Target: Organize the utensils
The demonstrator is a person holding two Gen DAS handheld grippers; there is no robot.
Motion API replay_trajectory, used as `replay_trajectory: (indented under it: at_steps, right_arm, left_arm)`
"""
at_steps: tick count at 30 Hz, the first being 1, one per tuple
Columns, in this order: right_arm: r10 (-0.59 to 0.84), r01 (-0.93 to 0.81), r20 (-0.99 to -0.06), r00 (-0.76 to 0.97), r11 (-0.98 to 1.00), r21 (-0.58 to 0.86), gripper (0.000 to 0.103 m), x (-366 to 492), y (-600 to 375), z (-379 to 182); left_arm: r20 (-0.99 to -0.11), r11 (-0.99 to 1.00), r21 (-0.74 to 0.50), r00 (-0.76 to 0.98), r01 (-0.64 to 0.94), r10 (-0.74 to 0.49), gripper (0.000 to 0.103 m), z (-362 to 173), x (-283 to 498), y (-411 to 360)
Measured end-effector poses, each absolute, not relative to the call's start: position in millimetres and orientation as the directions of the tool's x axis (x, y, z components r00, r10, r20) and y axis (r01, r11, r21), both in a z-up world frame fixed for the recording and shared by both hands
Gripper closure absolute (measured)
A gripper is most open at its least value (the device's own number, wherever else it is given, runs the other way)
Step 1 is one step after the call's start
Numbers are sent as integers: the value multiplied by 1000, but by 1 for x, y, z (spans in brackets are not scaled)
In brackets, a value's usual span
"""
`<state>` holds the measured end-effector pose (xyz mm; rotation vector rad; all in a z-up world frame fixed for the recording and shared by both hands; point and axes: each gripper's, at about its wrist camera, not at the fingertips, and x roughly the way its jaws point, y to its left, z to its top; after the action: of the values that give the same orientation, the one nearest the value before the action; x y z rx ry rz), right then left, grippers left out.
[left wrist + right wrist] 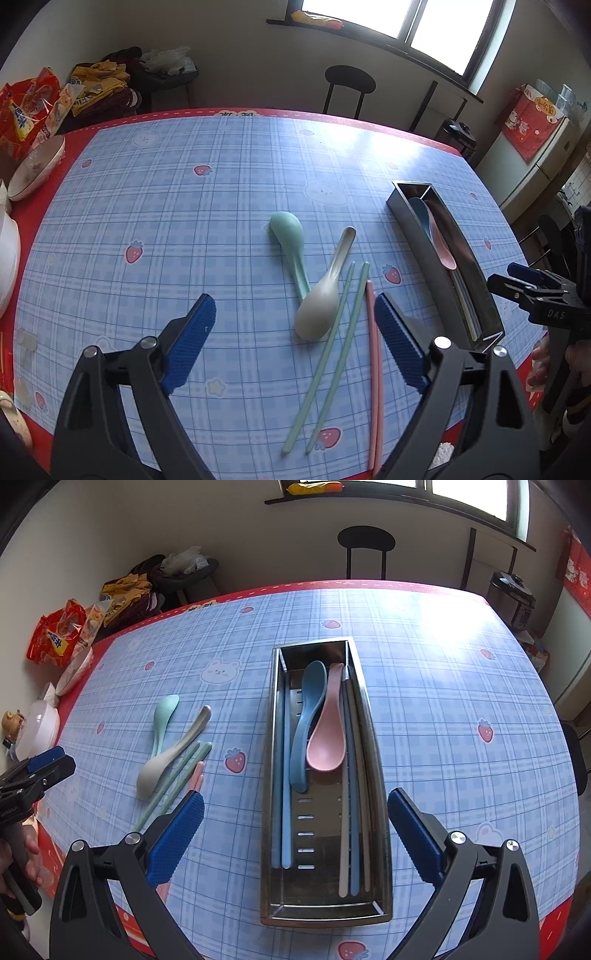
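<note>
Between the left gripper's wide jaws lie a cream spoon and green chopsticks, with pink chopsticks against the right jaw; a mint spoon blocks ahead; left of the jaws the tablecloth lies bare; the steel utensil tray fills the right gripper's gap; beyond its right jaw, open cloth.

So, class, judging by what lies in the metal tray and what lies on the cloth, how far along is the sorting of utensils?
Done: the blue spoon, pink spoon and several chopsticks lie in the metal tray. In hand: nothing; the left gripper and right gripper are both open. Left: the mint spoon, beige spoon, green chopsticks and pink chopsticks on the tablecloth.
</note>
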<state>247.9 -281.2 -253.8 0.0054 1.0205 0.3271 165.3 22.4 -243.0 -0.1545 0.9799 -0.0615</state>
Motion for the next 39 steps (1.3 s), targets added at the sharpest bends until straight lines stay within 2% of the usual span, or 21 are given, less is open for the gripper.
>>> replay_trajectory:
  at_steps: [1, 2, 11, 19, 22, 26, 33, 36, 39]
  right_arm:
    - [268, -268, -835, 480, 952, 151, 6, 246, -277, -254]
    - [264, -270, -835, 482, 952, 145, 6, 244, -273, -255]
    - [276, -330, -838, 470, 936, 124, 6, 228, -231, -260]
    - [269, -370, -848, 458, 924, 94, 6, 222, -203, -263]
    - [313, -397, -858, 408, 907, 142, 6, 220, -195, -267]
    - [248, -420, -880, 406, 905, 62, 6, 212, -181, -272]
    - [238, -401, -907, 347, 912, 86, 6, 208, -171, -288]
    - [238, -407, -917, 319, 909, 95, 13, 206, -168, -294]
    - [237, -398, -929, 283, 911, 112, 26, 206, -169, -301]
  left_arm:
    - [-824, 988, -152, 555, -17, -117, 14, -244, 164, 24]
    - [-824, 989, -145, 555, -17, -111, 5, -244, 161, 27]
    - [-823, 999, -51, 567, -3, -40, 6, -253, 151, 40]
    - [-828, 992, -125, 548, 21, -116, 6, -265, 166, 54]
    - [-829, 989, -147, 542, 32, -141, 6, -269, 169, 58]
    - [-831, 985, -162, 531, 57, -167, 6, -277, 169, 61]
    - [-834, 982, -155, 519, 107, -188, 6, -281, 176, 64]
    - [-839, 974, -185, 497, 128, -224, 6, -280, 180, 64]
    - [-848, 972, -180, 478, 149, -230, 6, -283, 184, 61]
